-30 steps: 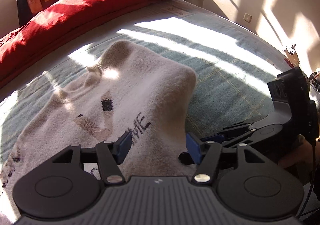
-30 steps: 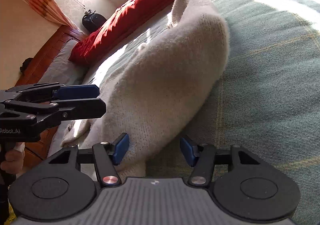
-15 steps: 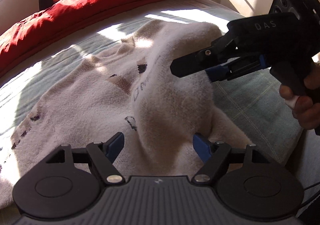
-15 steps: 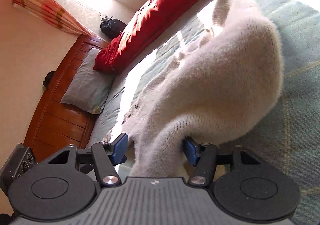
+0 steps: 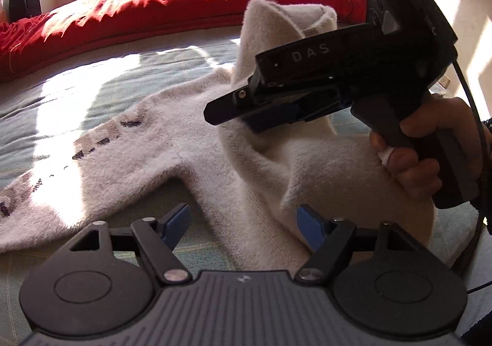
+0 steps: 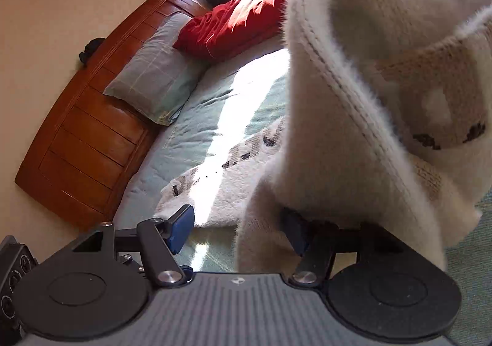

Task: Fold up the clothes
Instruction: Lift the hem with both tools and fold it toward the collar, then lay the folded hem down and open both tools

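A fluffy cream sweater (image 5: 147, 143) with brown and black marks lies spread on the bed. My left gripper (image 5: 243, 227) is open, low over the sweater's near edge, with fabric between its blue pads. My right gripper (image 5: 246, 117) shows in the left wrist view, raised over the sweater, with a fold of it standing up behind. In the right wrist view the right gripper (image 6: 240, 229) stands open, and the sweater (image 6: 384, 84) drapes over its right finger and hangs in front of the lens.
A red duvet (image 5: 172, 4) lies along the far side of the bed. The blue-green bedspread (image 5: 77, 90) is sunlit. A pillow (image 6: 156, 72) and a wooden headboard (image 6: 89, 133) are at the left in the right wrist view. Clothes hang by the window.
My right gripper has risen and lifted a fold of the sweater, which now fills its view. My left gripper has drawn back towards the sweater's near edge.
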